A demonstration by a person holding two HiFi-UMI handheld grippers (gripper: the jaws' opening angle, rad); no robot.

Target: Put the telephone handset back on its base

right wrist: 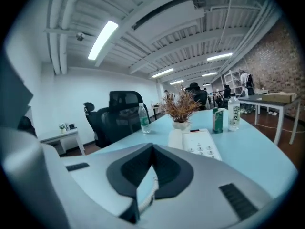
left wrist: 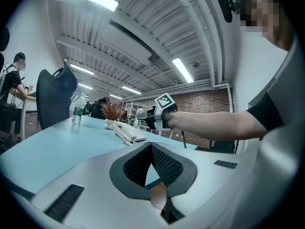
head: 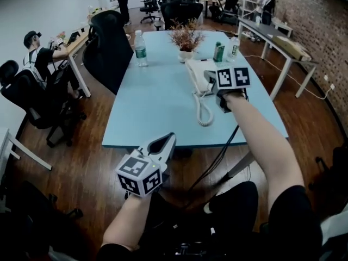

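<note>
Tabletop, pale blue, fills the middle of the head view, with a black office chair at its left edge. The telephone base sits toward the far right of it. The white handset lies along the base's left side, and the coiled cord loops toward me across the table. Only the right gripper view shows the keypad, though its digits are too small for me to read. That view also shows a stretch of cord through the gap under my right gripper, whose jaw tips meet with nothing between them. The left gripper view catches that gripper side-on, just beside the base; I cannot tell if it touches. My left gripper hangs off the near edge of the table over the wooden floor, well apart from the phone, its jaws also together and empty. Behind the phone stand a dried plant, a water bottle and a green carton; their labels are unreadable.
</note>
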